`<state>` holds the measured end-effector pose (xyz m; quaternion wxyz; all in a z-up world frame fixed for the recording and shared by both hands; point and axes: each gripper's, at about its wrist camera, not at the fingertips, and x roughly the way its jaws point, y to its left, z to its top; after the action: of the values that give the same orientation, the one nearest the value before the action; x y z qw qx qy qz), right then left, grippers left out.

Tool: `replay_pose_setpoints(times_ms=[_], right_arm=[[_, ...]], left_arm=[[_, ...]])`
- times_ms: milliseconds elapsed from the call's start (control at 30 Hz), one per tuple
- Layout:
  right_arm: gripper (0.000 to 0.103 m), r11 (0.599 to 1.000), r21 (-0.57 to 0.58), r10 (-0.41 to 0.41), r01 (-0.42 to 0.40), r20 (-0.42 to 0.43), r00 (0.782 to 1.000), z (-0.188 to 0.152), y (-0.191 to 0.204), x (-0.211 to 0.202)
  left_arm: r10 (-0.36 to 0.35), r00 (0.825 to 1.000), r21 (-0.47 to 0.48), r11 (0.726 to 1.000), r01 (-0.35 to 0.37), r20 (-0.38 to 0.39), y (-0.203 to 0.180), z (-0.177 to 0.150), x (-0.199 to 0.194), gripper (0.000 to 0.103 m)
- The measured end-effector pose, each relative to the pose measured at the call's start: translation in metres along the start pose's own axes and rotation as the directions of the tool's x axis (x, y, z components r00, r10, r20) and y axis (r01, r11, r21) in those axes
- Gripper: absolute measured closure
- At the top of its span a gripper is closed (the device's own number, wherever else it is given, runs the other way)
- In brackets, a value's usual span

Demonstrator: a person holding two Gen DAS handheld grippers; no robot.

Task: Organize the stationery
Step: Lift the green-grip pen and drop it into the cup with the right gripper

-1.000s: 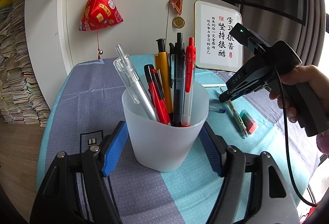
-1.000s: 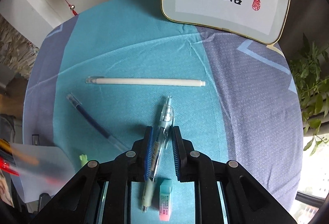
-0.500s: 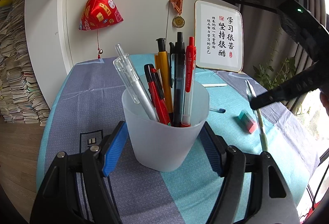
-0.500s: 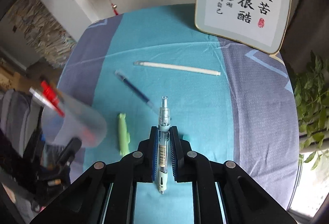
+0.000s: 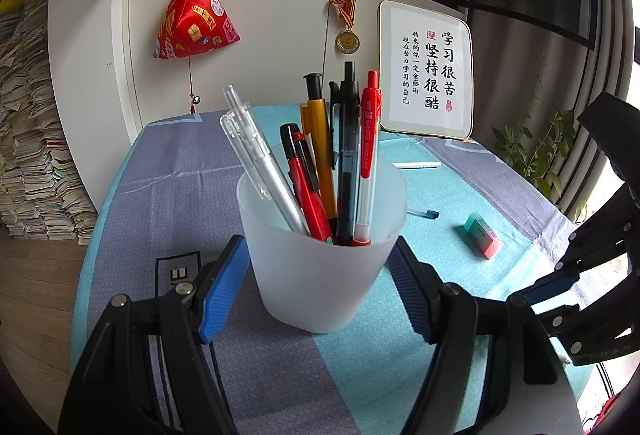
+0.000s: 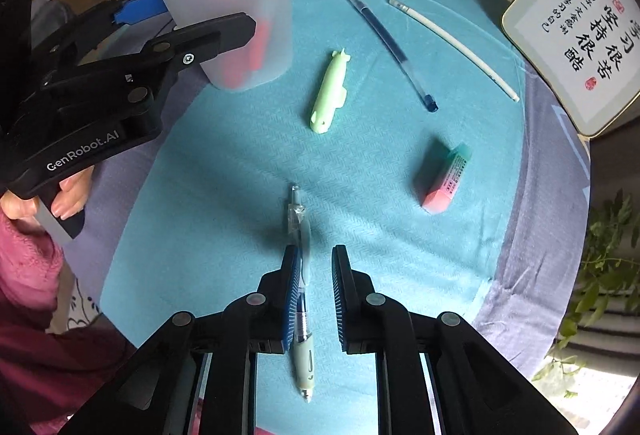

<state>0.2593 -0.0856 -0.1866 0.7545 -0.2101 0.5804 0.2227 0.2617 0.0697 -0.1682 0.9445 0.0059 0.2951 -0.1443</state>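
Note:
My left gripper (image 5: 318, 289) is shut on a frosted plastic cup (image 5: 322, 255) that holds several pens and stands on the table; the cup also shows in the right wrist view (image 6: 240, 15). My right gripper (image 6: 314, 283) has its jaws parted. A clear pen with a pale green grip (image 6: 300, 287) lies blurred against the left pad, above the cloth. On the cloth lie a green fish-shaped pen (image 6: 330, 93), a blue pen (image 6: 390, 47), a white pen (image 6: 452, 43) and a pink-and-green eraser (image 6: 444, 177).
A round table with a teal and grey cloth (image 6: 540, 195). A framed calligraphy board (image 6: 576, 31) leans at the back right. A plant (image 6: 604, 275) stands beyond the right edge. A white cabinet and book stacks (image 5: 24, 155) are behind the table.
My right gripper swung from over the table back toward the cup side and its jaws parted; the clear pen is slipping along the left pad. The left gripper and cup stayed still.

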Motion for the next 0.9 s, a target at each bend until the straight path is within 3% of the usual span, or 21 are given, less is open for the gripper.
replay_pose_setpoints(times_ms=[133, 333, 367, 400, 433, 533, 633, 800, 900], right_arm=[[0.067, 0.999, -0.009, 0.031, -0.032, -0.006, 0.999, 0.004, -0.002, 0.005], [0.068, 0.999, -0.048, 0.002, -0.002, -0.007, 1.000, 0.018, 0.002, 0.017], [0.072, 0.999, -0.040, 0.018, -0.018, -0.010, 1.000, 0.019, 0.001, 0.016], [0.085, 0.999, -0.034, 0.042, -0.042, -0.016, 0.999, 0.020, 0.001, 0.016], [0.089, 0.999, -0.032, 0.028, -0.028, -0.017, 0.999, 0.020, 0.002, 0.015], [0.089, 0.999, -0.030, 0.017, -0.016, 0.013, 1.000, 0.020, 0.004, 0.004], [0.090, 1.000, -0.011, 0.014, -0.013, 0.097, 0.995, 0.019, 0.004, -0.026], [0.091, 0.999, 0.048, -0.004, -0.010, 0.293, 0.956, 0.016, -0.001, -0.097], [0.091, 0.996, 0.073, 0.011, -0.047, 0.432, 0.902, 0.018, 0.002, -0.139]], left_arm=[[0.000, 1.000, 0.000, 1.000, 0.000, 0.000, 0.000, 0.000, 0.000, 0.032], [0.000, 1.000, 0.000, 1.000, 0.000, 0.000, 0.000, 0.000, 0.000, 0.032], [0.000, 1.000, 0.000, 1.000, 0.000, 0.000, 0.000, 0.000, 0.000, 0.032], [0.000, 1.000, 0.000, 1.000, 0.000, 0.000, 0.000, 0.000, 0.000, 0.032], [-0.001, 1.000, 0.000, 1.000, 0.001, 0.001, 0.000, 0.000, 0.000, 0.032], [-0.001, 1.000, 0.000, 1.000, 0.001, 0.001, 0.000, 0.000, 0.000, 0.032], [-0.001, 1.000, -0.001, 1.000, 0.001, 0.000, 0.000, 0.000, 0.000, 0.032], [-0.001, 1.000, -0.001, 1.000, 0.001, 0.000, 0.000, 0.000, 0.000, 0.032], [-0.001, 1.000, -0.001, 1.000, 0.001, 0.000, 0.000, 0.000, 0.000, 0.032]])
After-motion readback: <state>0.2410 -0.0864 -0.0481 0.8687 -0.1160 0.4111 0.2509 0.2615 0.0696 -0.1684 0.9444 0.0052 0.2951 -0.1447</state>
